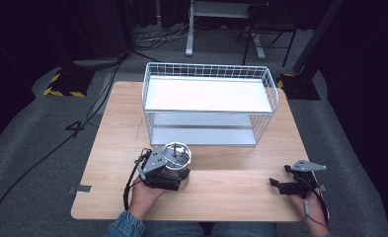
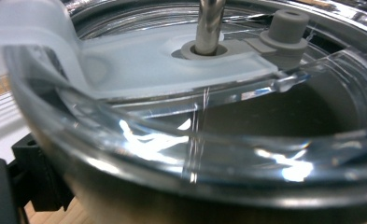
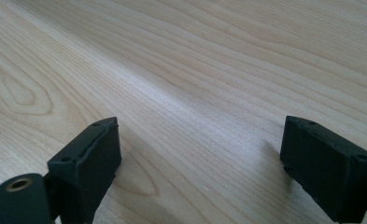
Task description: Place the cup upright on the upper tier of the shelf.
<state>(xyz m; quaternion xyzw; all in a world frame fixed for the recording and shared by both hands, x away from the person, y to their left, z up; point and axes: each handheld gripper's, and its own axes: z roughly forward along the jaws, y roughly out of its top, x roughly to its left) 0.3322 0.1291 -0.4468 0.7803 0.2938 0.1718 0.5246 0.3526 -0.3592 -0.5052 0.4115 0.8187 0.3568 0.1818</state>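
In front of the wire rack (image 1: 209,103), the left gripper (image 1: 163,174) clamps a steel tumbler (image 1: 177,163); close up, its clear lid (image 2: 181,116) holds a straw (image 2: 209,23). Right gripper (image 3: 200,163) gapes empty over the counter (image 3: 209,70).

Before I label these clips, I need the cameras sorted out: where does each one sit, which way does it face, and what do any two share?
High view: above the person's side, facing forward and down on the light wooden table and white wire two-shelf rack; both forearms and grippers enter from below.
Left gripper view: on the left gripper, pressed close to the clear-lidded steel tumbler.
Right gripper view: on the right gripper, jaws apart over bare wood.
Shared: the tumbler appears in the high and left gripper views.
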